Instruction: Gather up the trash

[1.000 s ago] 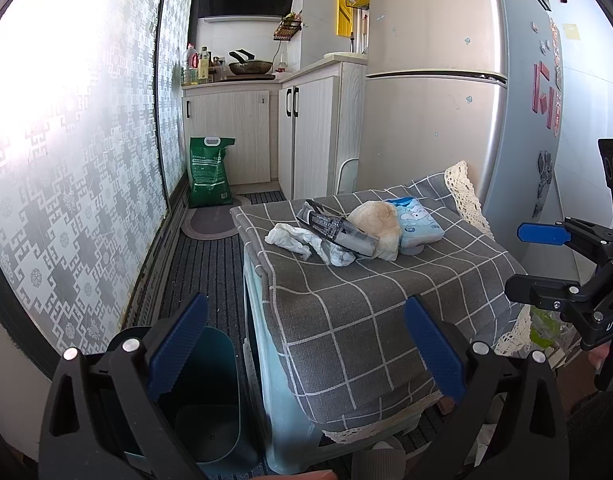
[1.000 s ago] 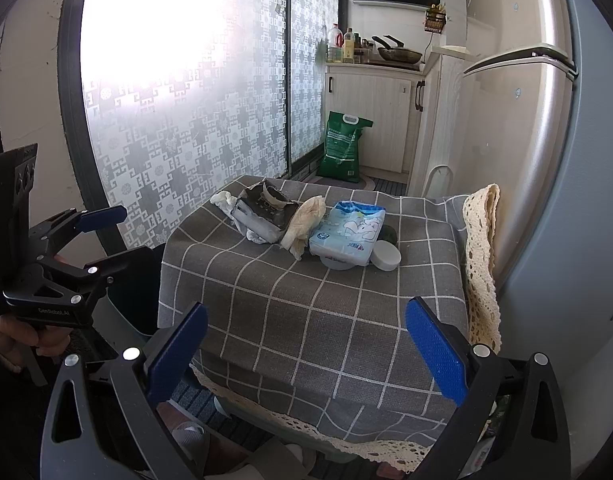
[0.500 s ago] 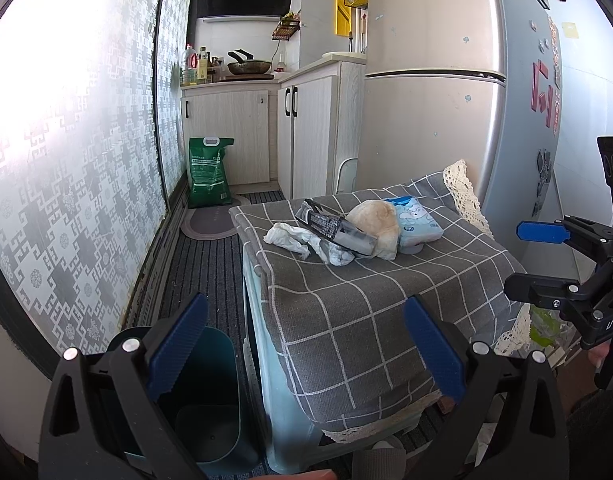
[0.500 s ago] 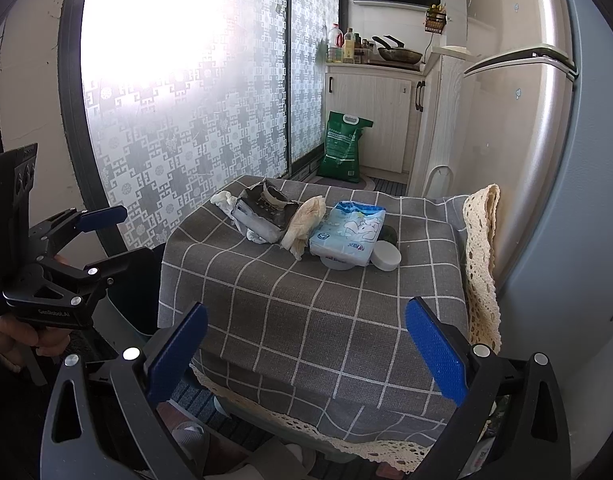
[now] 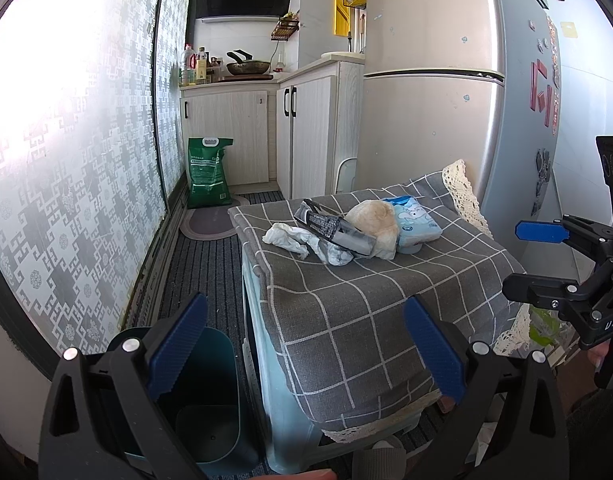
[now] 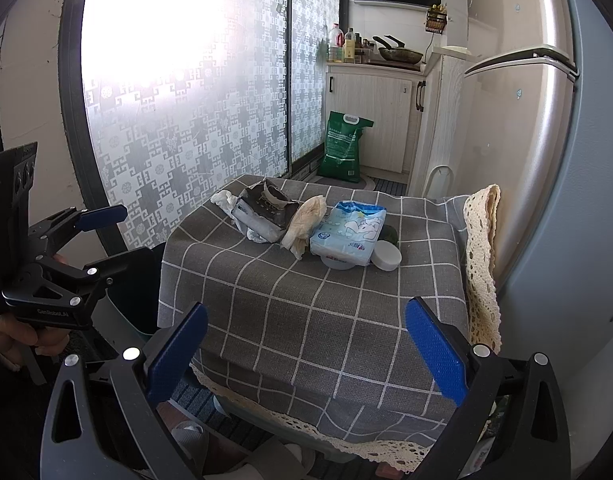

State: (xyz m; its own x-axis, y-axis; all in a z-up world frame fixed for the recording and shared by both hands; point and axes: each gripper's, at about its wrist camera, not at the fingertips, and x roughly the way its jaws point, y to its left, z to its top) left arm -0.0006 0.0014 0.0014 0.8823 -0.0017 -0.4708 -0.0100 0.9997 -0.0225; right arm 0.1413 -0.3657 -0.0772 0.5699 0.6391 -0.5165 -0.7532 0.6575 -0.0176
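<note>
Left wrist view: the left gripper (image 5: 304, 354) hangs with its jaws spread wide and empty, near the table's (image 5: 346, 300) checked cloth. The trash pile sits at 12 o'clock on the tabletop: a crumpled white tissue (image 5: 286, 237), a grey wrapper (image 5: 334, 229) and a beige wad (image 5: 376, 222). A teal bin (image 5: 202, 396) stands on the floor at 7 o'clock.

Right wrist view: the right gripper (image 6: 306, 354) is likewise wide open, holding nothing. The trash lies at 11 o'clock, just beside a blue wipes pack (image 6: 348, 232).
</note>
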